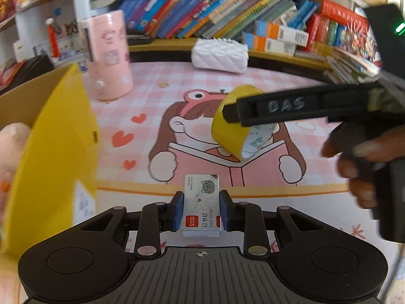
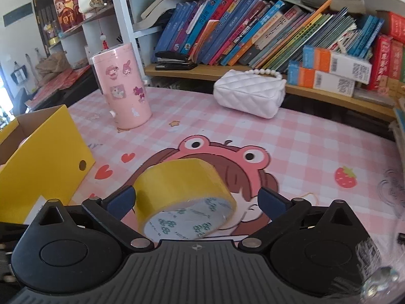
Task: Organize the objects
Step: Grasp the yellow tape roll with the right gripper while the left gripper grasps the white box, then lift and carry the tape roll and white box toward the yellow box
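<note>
At the far left stood the open yellow box (image 2: pixel 48 152), probably the bin meant for the loose items. The left gripper (image 1: pixel 201 209) was clamped on a small staple box (image 1: pixel 201 204), held above the mat's near edge, presumably for carrying to that box. Right of it, the right gripper (image 2: pixel 197 200) had its jaws spread wide, yet the yellow tape roll (image 2: pixel 182 195) sat tilted between them; whether either pad actually touched it was unclear.

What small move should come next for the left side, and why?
Probably carry the staple box leftward over the open yellow box to drop it in: the left hand-held gripper is shut on it, lifted, and that box stands just beside it.
</note>
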A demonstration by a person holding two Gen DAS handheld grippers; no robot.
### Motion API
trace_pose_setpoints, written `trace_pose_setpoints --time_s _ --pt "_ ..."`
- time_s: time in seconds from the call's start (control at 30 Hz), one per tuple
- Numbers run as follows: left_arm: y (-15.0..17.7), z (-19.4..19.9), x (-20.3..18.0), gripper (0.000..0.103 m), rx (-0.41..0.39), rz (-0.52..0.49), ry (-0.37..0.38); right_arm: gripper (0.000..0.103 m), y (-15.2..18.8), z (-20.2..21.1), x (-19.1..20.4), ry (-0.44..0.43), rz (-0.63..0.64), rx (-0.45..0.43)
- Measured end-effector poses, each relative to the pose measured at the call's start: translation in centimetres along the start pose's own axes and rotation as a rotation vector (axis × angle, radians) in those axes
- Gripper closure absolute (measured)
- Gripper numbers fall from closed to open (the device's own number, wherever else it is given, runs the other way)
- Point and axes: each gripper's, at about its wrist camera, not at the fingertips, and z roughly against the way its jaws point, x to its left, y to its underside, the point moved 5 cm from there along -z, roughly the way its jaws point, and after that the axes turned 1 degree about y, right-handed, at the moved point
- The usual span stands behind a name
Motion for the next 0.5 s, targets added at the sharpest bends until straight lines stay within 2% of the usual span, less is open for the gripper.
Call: trace_pose_setpoints --time_s 0.17,0.27,0.33,0.4,0.5 --pt "-0.1 2.3 0.9 0.075 -0.031 0.048 -0.004 0.0 0.3 -1.6 0.8 -0.05 -0.021 0.05" --pt "0.0 3.4 1.3 0.075 -0.046 0.065 -0.015 0.0 0.8 -2.4 1.4 -0.051 -0.013 0.074" --pt "0.0 4.0 1.6 0.075 -0.055 0.076 -0.021 0.002 1.1 -2.9 1.7 -0.045 0.001 0.093" --pt "0.1 4.6 1.8 0.075 -0.064 0.084 -0.025 0.013 1.4 -3.3 1.9 -0.036 0.008 0.11" --pt "0.1 5.3 1.9 0.075 -0.08 0.09 -0.027 0.014 1.5 -3.0 2.0 -0.008 0.0 0.104"
